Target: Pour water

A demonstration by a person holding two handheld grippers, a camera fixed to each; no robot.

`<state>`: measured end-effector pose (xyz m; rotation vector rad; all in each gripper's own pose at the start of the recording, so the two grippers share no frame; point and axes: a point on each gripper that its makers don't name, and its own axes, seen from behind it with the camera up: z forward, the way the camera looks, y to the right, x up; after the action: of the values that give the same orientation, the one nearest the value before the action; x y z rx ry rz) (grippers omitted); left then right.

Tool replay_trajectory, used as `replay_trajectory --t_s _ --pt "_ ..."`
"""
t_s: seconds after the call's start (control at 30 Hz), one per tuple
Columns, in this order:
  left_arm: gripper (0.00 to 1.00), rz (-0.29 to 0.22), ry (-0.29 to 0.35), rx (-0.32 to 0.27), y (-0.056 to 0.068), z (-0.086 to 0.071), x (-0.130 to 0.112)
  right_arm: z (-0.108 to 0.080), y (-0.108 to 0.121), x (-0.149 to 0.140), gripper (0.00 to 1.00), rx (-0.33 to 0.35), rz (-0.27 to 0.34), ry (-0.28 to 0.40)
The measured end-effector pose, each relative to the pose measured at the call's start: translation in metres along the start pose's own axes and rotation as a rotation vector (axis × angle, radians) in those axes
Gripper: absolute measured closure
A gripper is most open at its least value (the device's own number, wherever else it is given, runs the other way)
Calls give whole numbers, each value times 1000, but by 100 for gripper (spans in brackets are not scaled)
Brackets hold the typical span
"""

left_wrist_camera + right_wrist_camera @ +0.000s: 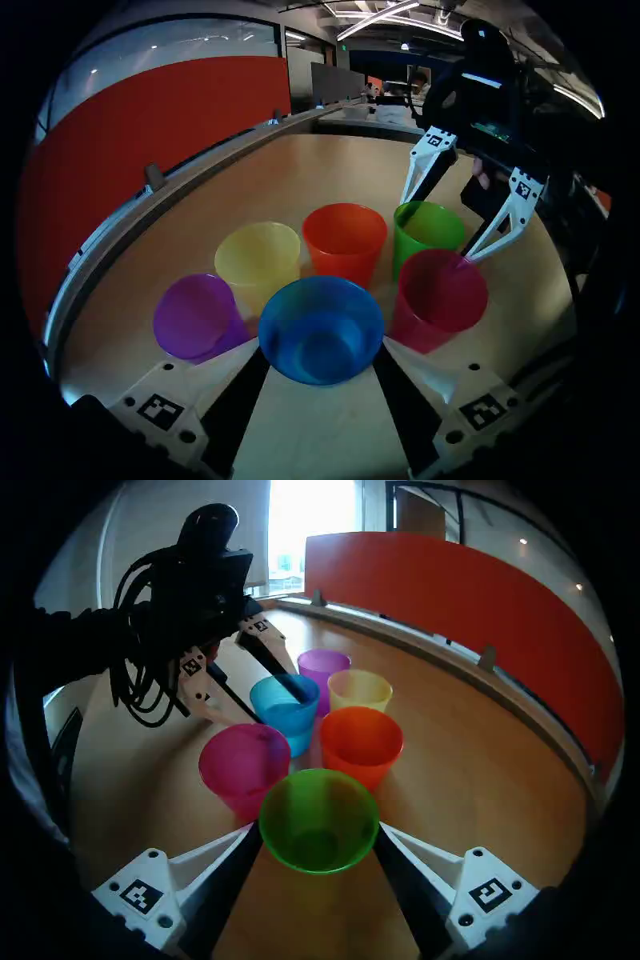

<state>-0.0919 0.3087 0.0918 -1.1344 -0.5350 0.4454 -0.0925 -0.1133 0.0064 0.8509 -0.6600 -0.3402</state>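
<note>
Working from your left: the purple cup [196, 316] and yellow cup [258, 260] stand free on the table [336, 164], close together. Next is the blue cup [320, 324], upright on the table with what looks like water low inside. It sits between the fingers of your left tool [320, 356], which are spread to cup width with each finger against the wall; clamped, by the look of it. Thin smooth plastic, light even with water, so it will likely flex and slip under a hard squeeze. Grip the wall, not the lip, and tip slowly. The orange cup [346, 240] is behind it, the pink cup [440, 298] just beside. Farthest right, the green cup [320, 820] stands upright in your right tool [320, 832], fingers likewise spread and bearing on both sides. Its contents I cannot tell. The cups are crowded, so lift clear before you tilt.
</note>
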Motion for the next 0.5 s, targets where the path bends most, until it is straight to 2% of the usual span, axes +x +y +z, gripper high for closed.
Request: replay_trajectory --t_s 0.2,0.33,0.5 --pt "17 -3 0 4 -1 -3 -2 4 3 1 1 -10 -7 9" --pt "17 -5 1 5 -1 -4 -2 4 6 1 8 -16 -4 10" --pt "17 -12 4 6 0 -6 -3 2 7 1 10 -22 -5 10"
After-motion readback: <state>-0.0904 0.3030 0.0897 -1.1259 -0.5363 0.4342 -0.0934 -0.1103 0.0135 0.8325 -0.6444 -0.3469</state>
